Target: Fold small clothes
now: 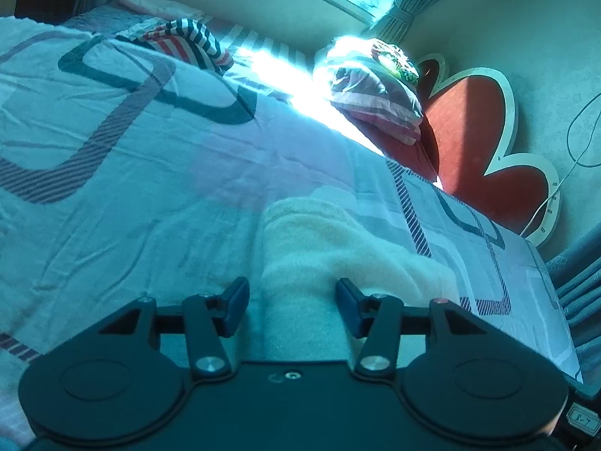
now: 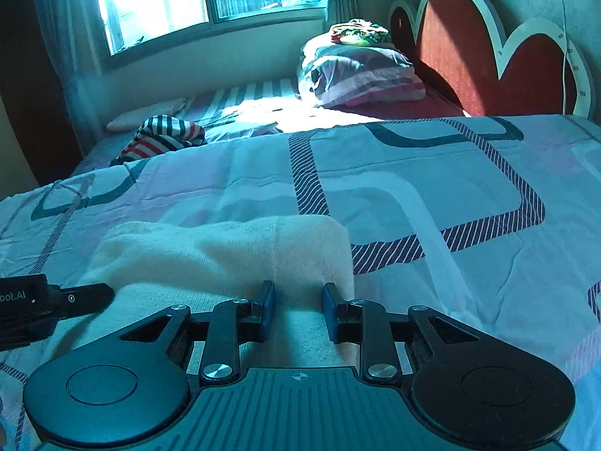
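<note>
A cream knitted cloth (image 1: 319,233) lies folded on the patterned bedspread (image 1: 131,173). My left gripper (image 1: 293,300) hovers low over its near end. The jaws stand apart astride a ridge of the cloth, and the pads do not press on it. In the right wrist view the same cloth (image 2: 225,248) spreads to the left. My right gripper (image 2: 298,308) sits over its right end with a narrow gap between the pads and flat cloth showing in that gap. One of the left gripper's fingers (image 2: 90,295) reaches in from the left edge onto the cloth.
A striped red, white and navy garment (image 2: 165,135) lies crumpled far across the bed. Stacked pillows (image 2: 360,71) with a bright bundle on top sit by the red headboard (image 2: 450,49). A window (image 2: 157,3) and a curtain lie beyond. The bedspread (image 2: 432,188) stretches to the right.
</note>
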Tool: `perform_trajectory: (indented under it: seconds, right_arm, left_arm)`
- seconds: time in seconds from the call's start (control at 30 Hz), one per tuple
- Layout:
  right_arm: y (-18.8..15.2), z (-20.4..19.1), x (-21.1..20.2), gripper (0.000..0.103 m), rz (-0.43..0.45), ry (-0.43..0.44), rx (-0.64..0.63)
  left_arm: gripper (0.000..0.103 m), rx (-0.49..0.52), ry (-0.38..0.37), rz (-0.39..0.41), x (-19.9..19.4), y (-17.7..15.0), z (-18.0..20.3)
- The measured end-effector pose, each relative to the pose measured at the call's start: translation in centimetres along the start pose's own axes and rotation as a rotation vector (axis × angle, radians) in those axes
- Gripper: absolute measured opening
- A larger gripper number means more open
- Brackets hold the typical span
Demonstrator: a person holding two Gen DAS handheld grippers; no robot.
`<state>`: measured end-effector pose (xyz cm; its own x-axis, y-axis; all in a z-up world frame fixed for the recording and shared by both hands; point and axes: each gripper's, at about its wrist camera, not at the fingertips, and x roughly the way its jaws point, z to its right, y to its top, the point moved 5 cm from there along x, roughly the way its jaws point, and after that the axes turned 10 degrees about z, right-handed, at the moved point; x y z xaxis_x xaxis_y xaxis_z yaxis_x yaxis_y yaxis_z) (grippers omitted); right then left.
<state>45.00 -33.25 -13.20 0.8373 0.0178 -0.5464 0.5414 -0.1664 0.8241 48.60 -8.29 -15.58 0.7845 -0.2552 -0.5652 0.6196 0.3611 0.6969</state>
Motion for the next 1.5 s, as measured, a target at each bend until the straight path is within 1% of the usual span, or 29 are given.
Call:
perform_trajectory:
  seconds: [0.07,0.13,0.2,0.23,0.33,0.4,0.43,0.5,0.6,0.63,0.73,0.8,0.9,0.93,1.0,1.03,1.1,1.13,1.2,1.23,1.3,1.33,1.37,1.43,1.5]
  right_arm:
    - [0.9,-0.6,-0.2,0.026,0.044,0.015,-0.002]
    - [1.0,-1.3,0.7,0.026,0.033,0.030,-0.016]
    - [0.4,-1.5,2.0,0.026,0.013,0.004,-0.039]
    - [0.1,-1.3,2.5,0.026,0.017,-0.011,-0.046]
    - [0.3,-0.3,3.0,0.027,0.001,-0.003,0.022]
    - [0.5,-0.3,2.8,0.028,-0.014,0.005,0.011]
    - [0.8,-0.2,2.3,0.028,-0.017,0.014,0.006]
    - [1.2,0.2,0.7,0.028,-0.010,0.037,0.032]
    - [1.1,0.5,-2.6,0.028,0.006,0.082,0.046]
    - [0.8,0.5,-3.9,0.028,0.014,0.097,0.032]
    - [-0.7,0.5,-7.0,0.028,-0.003,0.135,0.012]
    - [-1.8,0.8,-8.9,0.028,-0.009,0.139,0.026]
    - [-3.5,0.6,-11.4,0.028,-0.013,0.151,0.041]
    - [-4.1,0.5,-11.9,0.028,-0.022,0.154,0.038]
    - [-5.7,0.3,-12.7,0.028,-0.045,0.133,0.008]
    - [-6.4,0.3,-12.8,0.028,-0.065,0.128,0.007]
    - [-8.3,0.6,-12.9,0.028,-0.135,0.139,0.053]
    - [-8.6,0.5,-13.3,0.028,-0.129,0.138,0.052]
    - [-8.5,0.4,-14.3,0.028,-0.115,0.144,0.040]
    - [-8.5,0.5,-14.9,0.028,-0.103,0.153,0.060]
    - [-8.9,0.7,-15.4,0.028,-0.120,0.149,0.079]
    - [-9.4,0.6,-15.4,0.028,-0.138,0.150,0.073]
    - [-9.9,0.3,-15.6,0.028,-0.141,0.153,0.050]
    - [-9.9,0.0,-16.0,0.028,-0.133,0.151,0.028]
    - [-9.4,0.0,-16.3,0.028,-0.122,0.166,0.070]
  left_arm:
    - [0.048,-0.027,0.011,0.027,0.5,1.0,0.1]
    - [0.048,-0.031,0.040,0.013,1.9,1.3,0.0]
    - [0.050,-0.030,0.071,-0.013,3.2,1.0,-0.5]
    - [0.050,-0.026,0.070,-0.001,3.3,1.0,-0.8]
    - [0.050,0.061,0.082,0.001,3.3,0.9,-0.1]
    - [0.050,0.058,0.089,-0.004,2.7,1.0,-0.1]
    - [0.049,0.046,0.085,0.000,2.0,1.1,-0.1]
    - [0.050,0.049,0.074,0.029,0.2,1.3,0.0]
    - [0.059,0.088,0.051,0.051,-2.9,0.6,0.2]
    - [0.059,0.096,0.045,0.053,-3.9,0.2,0.1]
    - [0.059,0.122,0.035,0.028,-6.5,-1.8,-0.4]
    - [0.059,0.122,0.033,0.024,-8.0,-3.2,-0.8]
    - [0.059,0.139,0.027,-0.005,-9.6,-5.3,-1.1]
    - [0.059,0.151,0.030,-0.014,-10.0,-6.1,-1.1]
    - [0.059,0.160,0.036,-0.046,-10.2,-7.4,-1.2]
    - [0.060,0.164,0.045,-0.043,-10.5,-8.2,-1.4]
    - [0.060,0.220,0.056,-0.017,-10.7,-8.8,-1.4]
    - [0.060,0.233,0.060,-0.015,-10.8,-8.9,-1.4]
    - [0.059,0.204,0.062,-0.030,-11.2,-8.6,-1.6]
    - [0.058,0.191,0.065,-0.035,-11.4,-8.4,-1.8]
    - [0.056,0.187,0.065,-0.042,-12.0,-8.5,-1.9]
    - [0.056,0.181,0.056,-0.048,-12.4,-8.7,-1.7]
    - [0.056,0.176,0.044,-0.056,-12.6,-9.0,-1.5]
    - [0.056,0.182,0.028,-0.060,-13.1,-9.4,-1.1]
    - [0.056,0.189,0.019,-0.064,-13.1,-9.7,-0.8]
